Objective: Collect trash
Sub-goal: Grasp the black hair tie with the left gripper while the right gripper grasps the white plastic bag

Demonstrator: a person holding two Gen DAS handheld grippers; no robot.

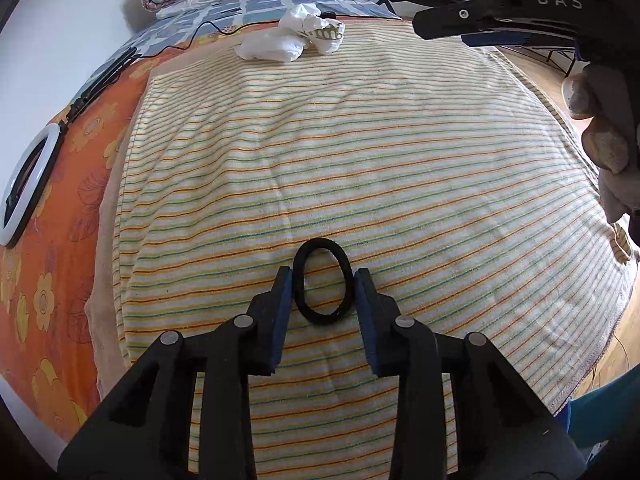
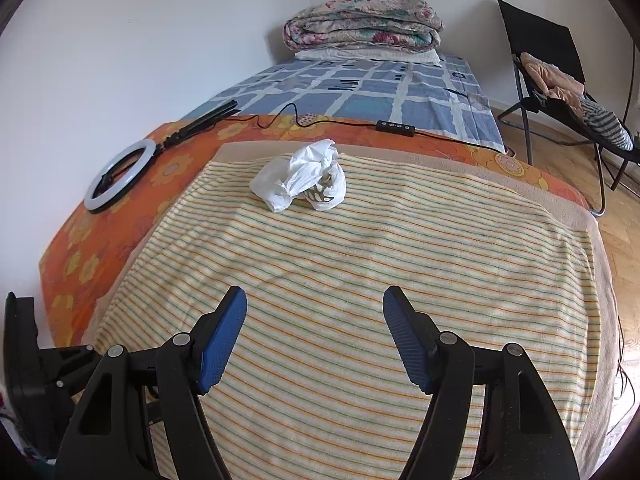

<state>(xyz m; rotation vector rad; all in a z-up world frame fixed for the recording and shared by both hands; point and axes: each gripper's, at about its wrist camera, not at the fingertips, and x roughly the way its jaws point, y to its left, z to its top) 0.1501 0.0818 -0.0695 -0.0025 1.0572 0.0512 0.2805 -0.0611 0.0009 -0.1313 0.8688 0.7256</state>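
Note:
A black elastic ring [image 1: 323, 281] stands on edge between the blue pads of my left gripper [image 1: 322, 276], just over the striped towel [image 1: 360, 152]. The pads touch both its sides, so the gripper is shut on it. A crumpled white plastic bag [image 1: 292, 36] lies at the towel's far edge; in the right wrist view it [image 2: 304, 178] sits straight ahead. My right gripper [image 2: 314, 300] is open and empty above the near part of the towel [image 2: 360, 260]. The ring is not visible in the right wrist view.
A white ring light [image 2: 120, 176] with folded tripod lies on the orange flowered sheet [image 2: 80, 248] at left. A black cable with remote [image 2: 396, 126] crosses the bed. Folded quilt [image 2: 364, 26] at the bed's head. A black chair [image 2: 560, 80] with clothes stands on the wooden floor at right.

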